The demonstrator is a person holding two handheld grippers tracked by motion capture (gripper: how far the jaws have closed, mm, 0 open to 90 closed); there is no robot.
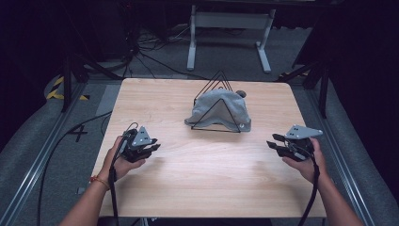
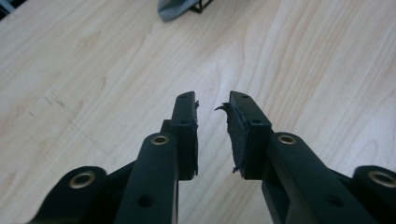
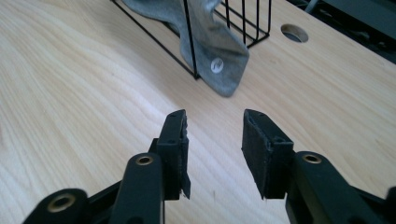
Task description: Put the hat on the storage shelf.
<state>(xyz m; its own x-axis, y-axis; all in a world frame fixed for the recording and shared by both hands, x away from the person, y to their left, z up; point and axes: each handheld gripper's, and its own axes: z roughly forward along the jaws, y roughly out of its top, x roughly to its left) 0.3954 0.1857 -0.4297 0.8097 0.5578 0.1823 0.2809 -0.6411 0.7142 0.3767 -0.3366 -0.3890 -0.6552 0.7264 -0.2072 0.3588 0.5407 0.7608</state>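
On the wooden table (image 1: 207,179), both hands hold parted tongs low, empty.

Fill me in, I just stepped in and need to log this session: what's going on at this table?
A person holds a two-jaw gripper in each hand over a light wooden table. The left gripper and right gripper both have their jaws apart with nothing between them. They sit either side of a grey cloth draped over a black triangular wire rack at the table's middle. Neither gripper touches the cloth.
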